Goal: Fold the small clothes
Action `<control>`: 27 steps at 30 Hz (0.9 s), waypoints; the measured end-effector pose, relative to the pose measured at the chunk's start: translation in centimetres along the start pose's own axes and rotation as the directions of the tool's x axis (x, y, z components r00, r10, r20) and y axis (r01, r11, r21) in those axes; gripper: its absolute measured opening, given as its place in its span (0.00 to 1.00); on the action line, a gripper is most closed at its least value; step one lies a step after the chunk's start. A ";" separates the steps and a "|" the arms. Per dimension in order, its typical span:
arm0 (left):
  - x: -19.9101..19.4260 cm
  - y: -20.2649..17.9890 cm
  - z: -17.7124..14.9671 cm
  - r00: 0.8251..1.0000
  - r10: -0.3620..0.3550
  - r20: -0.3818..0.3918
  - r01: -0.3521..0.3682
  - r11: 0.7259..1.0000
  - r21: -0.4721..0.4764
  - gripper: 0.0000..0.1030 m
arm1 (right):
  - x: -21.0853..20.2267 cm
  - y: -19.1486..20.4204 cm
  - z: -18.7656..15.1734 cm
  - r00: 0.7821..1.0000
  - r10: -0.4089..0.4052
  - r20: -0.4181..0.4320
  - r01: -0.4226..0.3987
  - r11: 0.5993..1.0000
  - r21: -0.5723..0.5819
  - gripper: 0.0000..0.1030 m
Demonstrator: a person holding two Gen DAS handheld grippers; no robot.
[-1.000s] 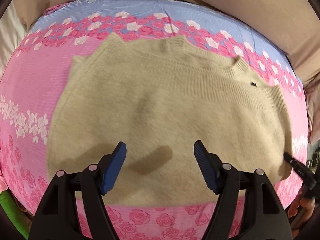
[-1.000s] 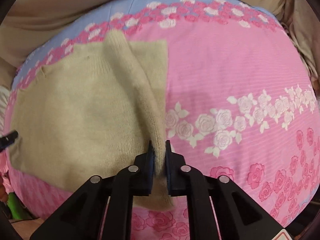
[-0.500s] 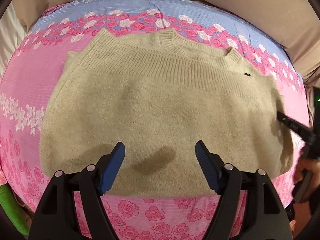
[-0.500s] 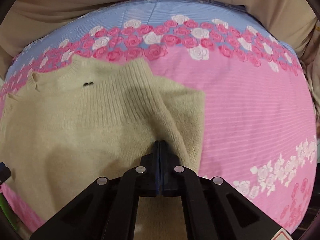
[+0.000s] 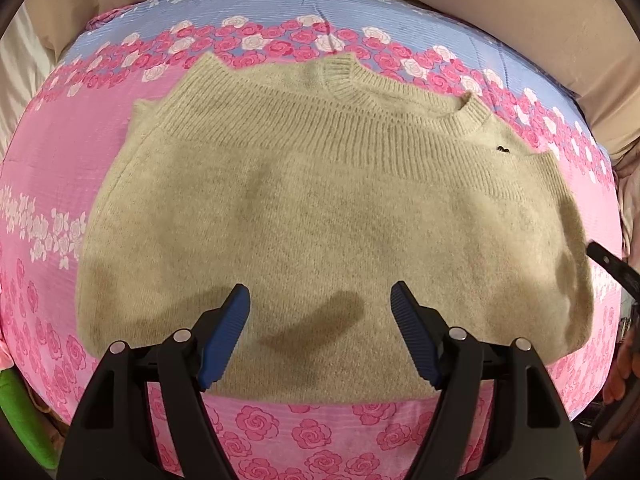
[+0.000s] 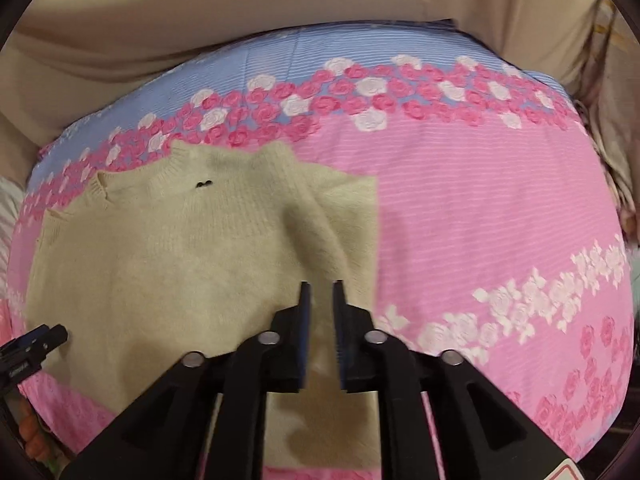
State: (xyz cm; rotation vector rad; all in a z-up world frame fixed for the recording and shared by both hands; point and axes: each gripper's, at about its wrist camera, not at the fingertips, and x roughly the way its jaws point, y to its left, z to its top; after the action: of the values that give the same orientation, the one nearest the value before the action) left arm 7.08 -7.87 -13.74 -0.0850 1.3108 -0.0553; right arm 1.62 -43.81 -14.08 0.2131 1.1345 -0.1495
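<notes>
light: warm, fairly bright, from above | shadows: soft dark patches on sweater [image 5: 320, 220] under left gripper [image 5: 320, 320] | blur: right view smeared near right gripper [image 6: 320, 312] | distortion: strong fisheye bulge, black corner vignette | glare: none

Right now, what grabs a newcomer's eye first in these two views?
A beige sweater lying flat mid-frame on a loud pink rose-print sheet, which turns blue along its far edge. The left gripper hovers wide open over the hem. The right gripper has just been opening above a folded-in sleeve; nothing shows between its pads.
</notes>
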 end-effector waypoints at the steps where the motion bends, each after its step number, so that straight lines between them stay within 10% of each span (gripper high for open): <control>1: 0.0 0.2 0.1 1.000 -0.005 0.000 0.005 1.000 -0.001 0.69 | -0.5 -0.8 -0.5 1.000 -0.003 0.004 0.003 1.000 0.012 0.28; 3: -0.2 0.9 0.3 1.000 -0.012 0.010 0.012 1.000 -0.018 0.72 | -1.2 -2.9 -1.8 1.000 0.000 0.004 -0.001 0.998 0.056 0.52; 7: -0.8 5.2 1.4 0.996 -0.074 0.058 0.080 0.989 -0.126 0.75 | -1.3 -5.4 -4.3 0.999 0.026 -0.027 -0.022 0.992 0.124 0.56; 15: 0.5 15.6 1.5 0.979 -0.182 0.087 0.202 0.879 -0.433 0.76 | 0.9 -3.4 -6.0 0.989 0.111 -0.099 -0.100 0.989 0.106 0.70; 27: -0.1 11.6 2.3 0.986 -0.142 0.086 0.162 0.933 -0.320 0.81 | 0.4 -1.2 -1.9 0.999 0.039 -0.035 -0.039 0.999 0.024 0.62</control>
State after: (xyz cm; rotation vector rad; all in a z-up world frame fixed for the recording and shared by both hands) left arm 9.19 3.72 -14.12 -0.4686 1.2404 0.0326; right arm -0.14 -44.50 -15.28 0.2592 1.1632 -0.1248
